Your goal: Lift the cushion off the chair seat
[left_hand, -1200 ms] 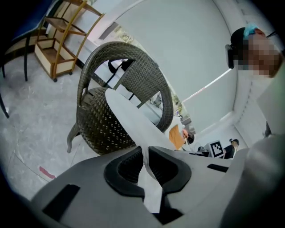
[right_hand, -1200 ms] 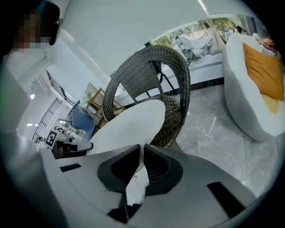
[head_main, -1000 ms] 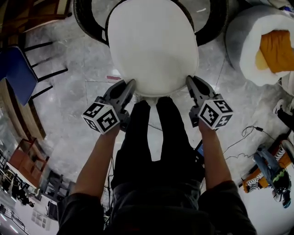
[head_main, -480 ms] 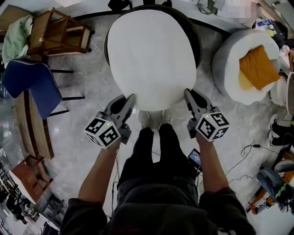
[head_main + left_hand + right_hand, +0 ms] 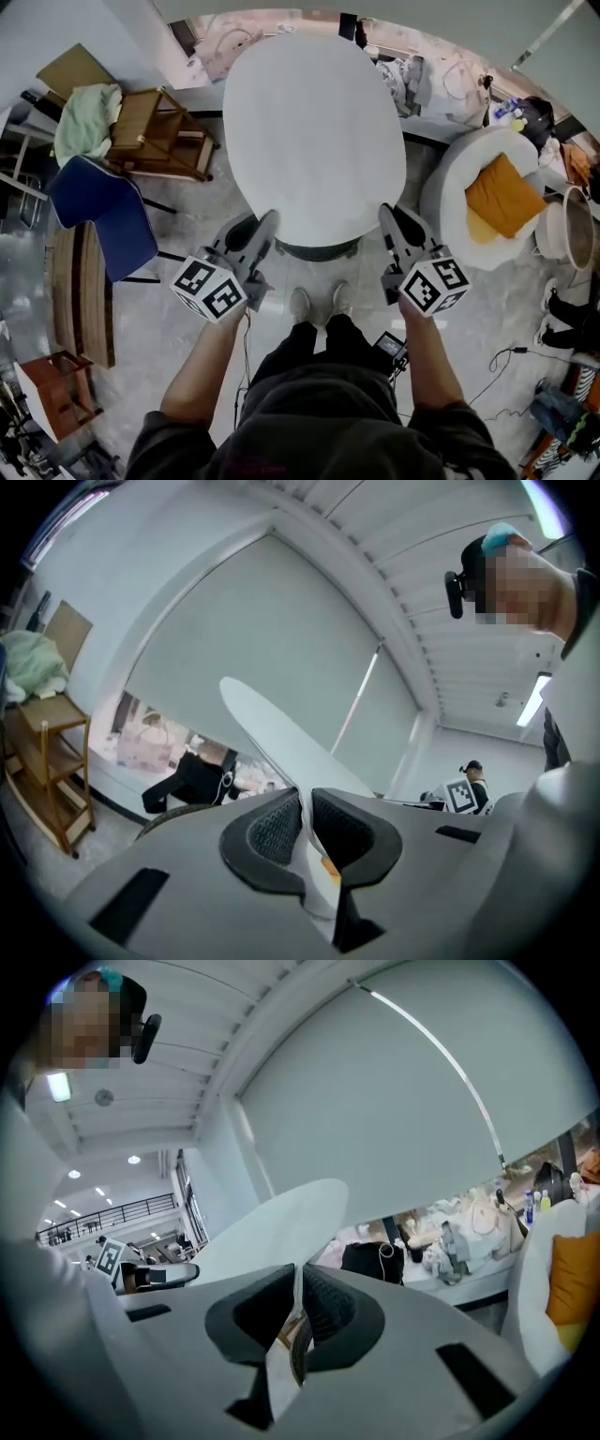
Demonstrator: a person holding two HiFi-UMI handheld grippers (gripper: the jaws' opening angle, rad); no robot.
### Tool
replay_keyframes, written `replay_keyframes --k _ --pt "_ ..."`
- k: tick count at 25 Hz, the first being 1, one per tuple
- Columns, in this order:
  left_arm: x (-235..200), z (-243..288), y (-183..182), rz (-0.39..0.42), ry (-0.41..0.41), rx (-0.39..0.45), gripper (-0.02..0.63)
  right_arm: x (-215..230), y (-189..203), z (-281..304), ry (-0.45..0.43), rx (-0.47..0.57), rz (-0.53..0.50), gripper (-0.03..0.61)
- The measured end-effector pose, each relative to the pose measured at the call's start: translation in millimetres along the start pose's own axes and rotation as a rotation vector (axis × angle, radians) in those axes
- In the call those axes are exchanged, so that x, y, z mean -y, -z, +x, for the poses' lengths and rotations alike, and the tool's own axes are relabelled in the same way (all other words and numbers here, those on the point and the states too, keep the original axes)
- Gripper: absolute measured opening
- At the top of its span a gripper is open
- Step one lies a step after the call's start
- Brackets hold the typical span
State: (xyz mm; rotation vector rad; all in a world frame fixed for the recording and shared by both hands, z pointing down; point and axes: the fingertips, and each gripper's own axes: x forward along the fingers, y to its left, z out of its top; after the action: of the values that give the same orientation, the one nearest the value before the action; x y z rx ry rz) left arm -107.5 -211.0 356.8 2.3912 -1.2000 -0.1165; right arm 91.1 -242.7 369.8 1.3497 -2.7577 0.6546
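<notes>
Two pinches hold the cushion (image 5: pixel 314 131): the left gripper (image 5: pixel 266 225) and right gripper (image 5: pixel 387 216) each have jaws clamped on its near edge. It hangs in the air above the chair (image 5: pixel 319 251) (only a dark rim sliver shows).

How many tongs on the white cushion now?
2. Left tongs clamp the cushion at its near-left edge; right tongs at its near-right edge. None hidden.
</notes>
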Motion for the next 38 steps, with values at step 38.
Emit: replay_keyframes --k 38 --pt "110.2 -61.9 -234.9 0.386 0.132 0.324 0.043 -136.2 -231.3 -67.7 -0.055 0.433 -0.290 0.032"
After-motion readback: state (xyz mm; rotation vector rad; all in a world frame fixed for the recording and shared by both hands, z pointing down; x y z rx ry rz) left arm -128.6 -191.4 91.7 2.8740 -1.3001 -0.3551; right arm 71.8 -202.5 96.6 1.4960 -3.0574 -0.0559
